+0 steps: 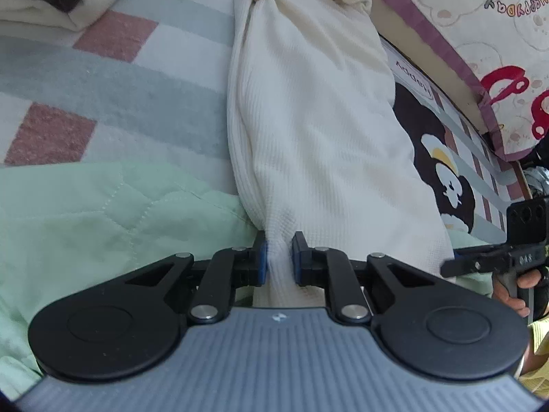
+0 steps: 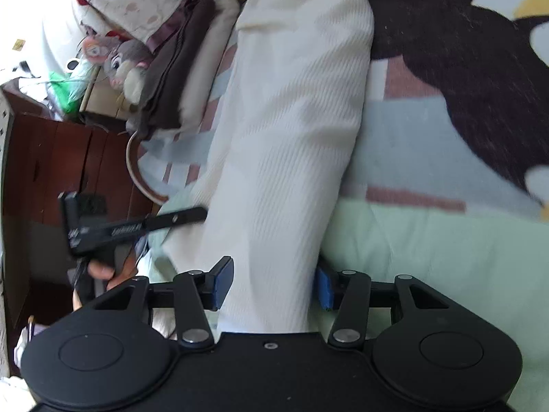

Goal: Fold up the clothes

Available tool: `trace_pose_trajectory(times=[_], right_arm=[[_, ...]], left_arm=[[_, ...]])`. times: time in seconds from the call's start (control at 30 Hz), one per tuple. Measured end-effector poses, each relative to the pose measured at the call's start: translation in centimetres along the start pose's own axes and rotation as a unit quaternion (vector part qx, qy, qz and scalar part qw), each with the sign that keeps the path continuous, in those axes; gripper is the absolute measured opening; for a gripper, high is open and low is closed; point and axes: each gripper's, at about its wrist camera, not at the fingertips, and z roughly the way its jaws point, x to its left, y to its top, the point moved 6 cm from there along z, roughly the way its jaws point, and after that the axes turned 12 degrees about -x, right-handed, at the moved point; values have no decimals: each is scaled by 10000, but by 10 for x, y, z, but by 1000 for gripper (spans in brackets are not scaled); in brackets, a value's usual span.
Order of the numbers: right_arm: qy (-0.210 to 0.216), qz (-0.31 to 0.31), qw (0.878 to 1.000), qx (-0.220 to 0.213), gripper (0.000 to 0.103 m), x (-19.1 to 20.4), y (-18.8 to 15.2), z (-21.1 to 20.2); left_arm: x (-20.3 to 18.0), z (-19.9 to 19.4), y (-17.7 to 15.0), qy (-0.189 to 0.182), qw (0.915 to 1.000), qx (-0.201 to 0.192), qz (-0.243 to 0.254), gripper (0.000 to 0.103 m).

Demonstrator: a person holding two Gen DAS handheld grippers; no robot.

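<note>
The left gripper [image 1: 278, 257] is pinching the white garment [image 1: 308, 120] at lower centre; the right gripper [image 2: 272, 283] is standing released, its pads straddling the cloth.

Soft, even daylight fills both views, with only faint shadows in the folds of the cream garment [image 1: 319, 120]. In the right wrist view the wall at ten o'clock is blown out white. Fisheye bending curves the edges and darkens the corners. The other gripper [image 2: 137, 228] is smeared with motion blur in each view.
</note>
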Motion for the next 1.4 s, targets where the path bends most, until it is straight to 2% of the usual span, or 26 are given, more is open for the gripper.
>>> trace_pose_trajectory(times=[0.03, 0.07, 0.1, 0.17, 0.2, 0.27, 0.33, 0.37, 0.4, 0.43, 0.47, 0.57, 0.6, 0.63, 0.67, 0.73, 0.8, 0.9, 1.03, 1.1, 1.17, 1.23, 1.27, 1.3, 1.37, 1.4], right_arm=[[28, -37, 10000, -29, 49, 2, 2, 4], [74, -152, 9998, -43, 27, 5, 3, 7], [150, -332, 9993, -49, 18, 10, 4, 8], [398, -539, 9977, -139, 17, 21, 6, 5], [503, -542, 9971, -175, 17, 24, 7, 3], [589, -408, 9973, -181, 17, 23, 9, -1], [397, -376, 9984, -139, 21, 16, 9, -1], [263, -355, 9990, -118, 24, 11, 8, -1], [117, -308, 9994, -110, 30, 6, 6, 1], [-15, -243, 9996, -114, 35, 2, 5, 2], [-87, -167, 9997, -126, 43, -2, 5, 4], [-92, -82, 9998, -177, 44, -3, 7, 11], [-60, -147, 9997, -183, 43, 0, 9, 14], [-14, -253, 9995, -178, 37, 3, 11, 17], [64, -331, 9993, -172, 17, 7, 13, 18], [333, -364, 9986, -171, 16, 20, 20, 16], [685, -212, 9972, -197, 14, 36, 28, 2], [836, -34, 9965, -29, 13, 64, 35, -25], [1183, -253, 9914, 508, 13, 111, 32, -54], [1324, -552, 9867, 760, 13, 131, 19, -61], [1087, -1122, 9822, 1046, 13, 136, -3, -58], [606, -1510, 9774, 1349, 14, 123, -24, -47], [457, -1465, 9768, 1496, 14, 114, -33, -40], [421, -1395, 9763, 1602, 14, 108, -40, -35], [349, -1254, 9748, 1811, 14, 97, -53, -25], [402, -1172, 9745, 1872, 14, 95, -58, -22]], left_arm=[[1, 0, 0, 26, 10000, 9, -1, 15], [2, 1, 0, 60, 10000, 37, 2, 16], [4, 2, -1, 109, 9999, 87, 16, 18], [7, 6, -2, 231, 9995, 212, 45, 31], [7, 7, -3, 285, 9993, 249, 44, 41], [7, 9, -4, 351, 9990, 284, 41, 43], [5, 10, -4, 331, 9990, 299, 73, 45], [3, 10, -5, 349, 9989, 288, 142, 43], [1, 9, -5, 385, 9986, 264, 242, 32], [-3, 9, -5, 450, 9979, 221, 403, 10], [-9, 8, -5, 530, 9966, 148, 618, 10], [-27, 6, -4, 853, 9905, -93, 1076, 9], [-31, 7, -3, 899, 9904, -159, 1037, 9], [-33, 11, -2, 854, 9921, -169, 909, 9], [-34, 14, -2, 778, 9937, -148, 796, 9], [-36, 8, 2, 931, 9913, -281, 887, 8], [-37, -15, 10, 1104, 9863, -623, 1052, 7], [-46, -69, 20, 978, 9829, -1212, 981, 7], [-65, -151, 30, 656, 9757, -1913, 849, 7], [-76, -179, 29, 696, 9700, -2121, 966, 7], [-79, -186, 17, 770, 9727, -1947, 1005, 7], [-70, -170, -7, 999, 9799, -1425, 979, 7], [-65, -159, -20, 1131, 9825, -1131, 959, 7], [-60, -152, -31, 1296, 9824, -900, 1003, 1], [-51, -150, -44, 1602, 9760, -701, 1297, 0], [-49, -154, -44, 1637, 9747, -722, 1340, 0]])
